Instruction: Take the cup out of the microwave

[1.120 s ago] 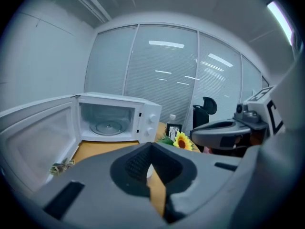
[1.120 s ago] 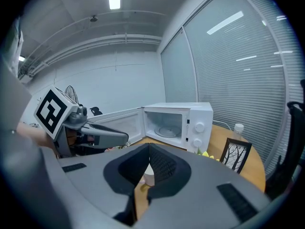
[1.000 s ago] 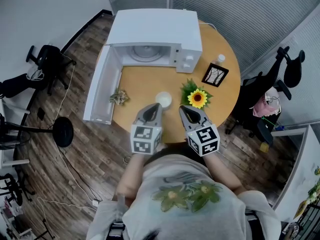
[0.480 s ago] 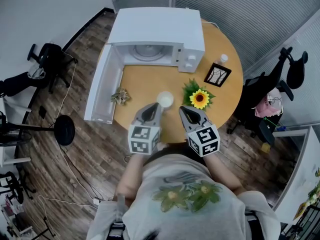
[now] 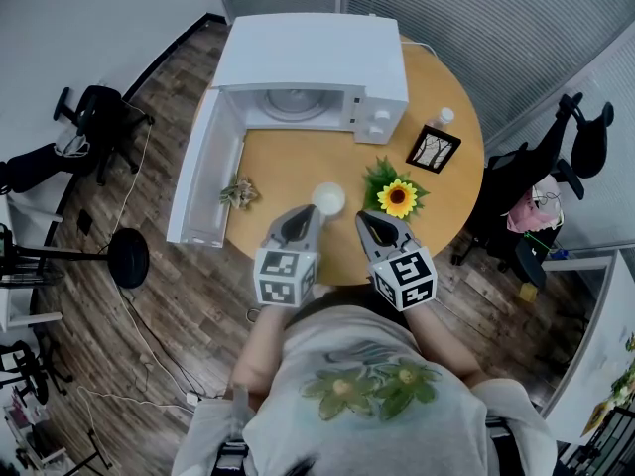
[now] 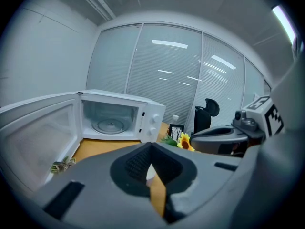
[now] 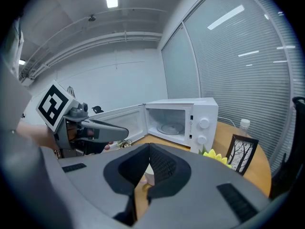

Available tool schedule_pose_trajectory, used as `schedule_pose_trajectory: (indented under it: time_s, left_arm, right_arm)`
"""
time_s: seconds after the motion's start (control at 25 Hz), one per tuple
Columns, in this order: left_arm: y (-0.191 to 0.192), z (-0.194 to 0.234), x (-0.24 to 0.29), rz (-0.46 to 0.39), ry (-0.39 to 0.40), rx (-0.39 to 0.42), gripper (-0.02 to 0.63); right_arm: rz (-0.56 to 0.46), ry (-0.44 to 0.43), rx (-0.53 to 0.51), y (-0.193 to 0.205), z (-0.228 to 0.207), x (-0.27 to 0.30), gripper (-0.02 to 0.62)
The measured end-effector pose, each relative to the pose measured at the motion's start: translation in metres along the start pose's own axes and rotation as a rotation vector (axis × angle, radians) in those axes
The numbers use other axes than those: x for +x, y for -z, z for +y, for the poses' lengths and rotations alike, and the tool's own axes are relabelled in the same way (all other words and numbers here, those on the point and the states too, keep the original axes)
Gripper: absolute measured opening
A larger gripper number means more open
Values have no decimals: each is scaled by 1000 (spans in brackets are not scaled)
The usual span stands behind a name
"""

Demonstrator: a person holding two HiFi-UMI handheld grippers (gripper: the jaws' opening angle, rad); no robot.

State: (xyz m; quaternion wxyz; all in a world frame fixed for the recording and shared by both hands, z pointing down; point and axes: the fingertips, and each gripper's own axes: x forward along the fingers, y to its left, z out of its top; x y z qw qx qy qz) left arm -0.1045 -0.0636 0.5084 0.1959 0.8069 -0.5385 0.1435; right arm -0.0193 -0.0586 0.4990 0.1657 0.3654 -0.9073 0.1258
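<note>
While the white cup (image 5: pixel 327 198) stood upright on the round wooden bench (image 5: pixel 298 162), outside the microwave (image 5: pixel 313 53) and well apart from its cavity, both grippers hung side by side over the bench's near edge. The left gripper (image 5: pixel 304 213) pointed toward the cup with its tip just beside it. Its jaws were pressed together with nothing between them, and a pale shape glimpsed through the gap beneath the tips was probably the cup. The right gripper (image 5: pixel 369 216) lay a little to the cup's right, near the sunflower (image 5: pixel 397 196). Its jaws also met at the tips and pinched nothing. The microwave sat at the far side of the bench with its door (image 5: pixel 203 172) swung fully open to the left, past the bench's edge. The glass turntable (image 5: pixel 296 104) inside was bare. A small dried sprig (image 5: pixel 238 192) lay on the bench between the door and the cup. To the right of the microwave, a black picture frame (image 5: pixel 433 149) stood tilted, and a clear bottle (image 5: pixel 444 117) with a white cap stood just behind it. Black office chairs stood on the wood-plank floor at either side, one at the left (image 5: pixel 99 117) and one at the right (image 5: pixel 556 157).
</note>
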Motion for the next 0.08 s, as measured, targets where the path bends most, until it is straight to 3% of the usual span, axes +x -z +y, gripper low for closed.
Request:
schedule_pose_trajectory:
  time_s: [0.08]
  left_arm:
    - [0,2,1,5,-3,-2,3]
  right_arm:
    - [1,-1,-1,-1,-1,2,17]
